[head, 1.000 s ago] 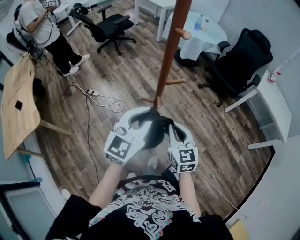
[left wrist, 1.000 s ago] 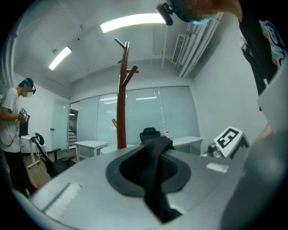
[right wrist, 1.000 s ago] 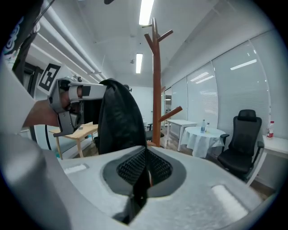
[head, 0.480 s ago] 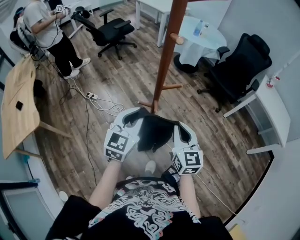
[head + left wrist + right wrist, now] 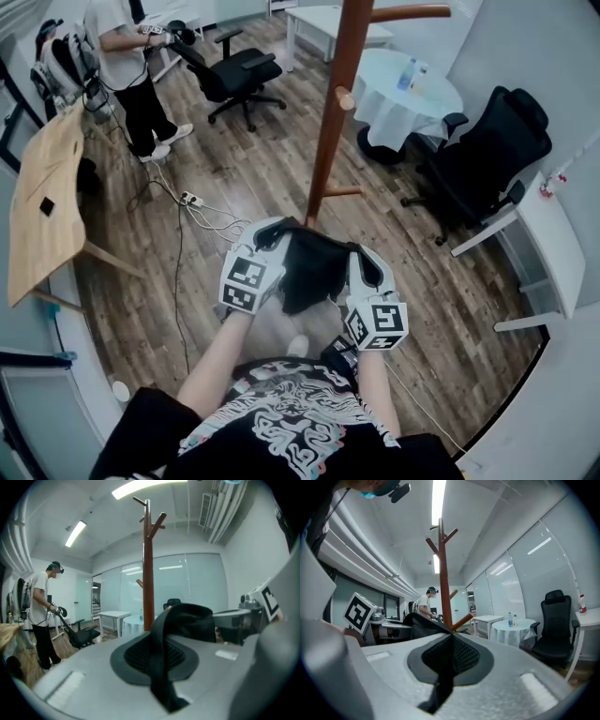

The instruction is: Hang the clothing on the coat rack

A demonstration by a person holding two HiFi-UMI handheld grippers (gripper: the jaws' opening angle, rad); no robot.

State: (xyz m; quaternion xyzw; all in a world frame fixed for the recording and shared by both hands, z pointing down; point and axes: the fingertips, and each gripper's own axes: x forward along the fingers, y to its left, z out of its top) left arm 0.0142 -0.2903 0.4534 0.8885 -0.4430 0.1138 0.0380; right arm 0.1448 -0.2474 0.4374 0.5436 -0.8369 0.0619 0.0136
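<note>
Wood-plank flooring (image 5: pixel 262 159) was spread across an office room, where a round white-draped table (image 5: pixel 412 94), black chairs (image 5: pixel 487 150) and a pale wooden table (image 5: pixel 42 206) were ranged around a brown coat rack (image 5: pixel 330 122). Cables (image 5: pixel 202 211) were trailed over the floor near a standing person (image 5: pixel 122 56). Black clothing (image 5: pixel 314 267) was held up just before the rack's post, stretched between the left gripper (image 5: pixel 272 234) and the right gripper (image 5: pixel 354 258), each clamped shut on a fold of it.
</note>
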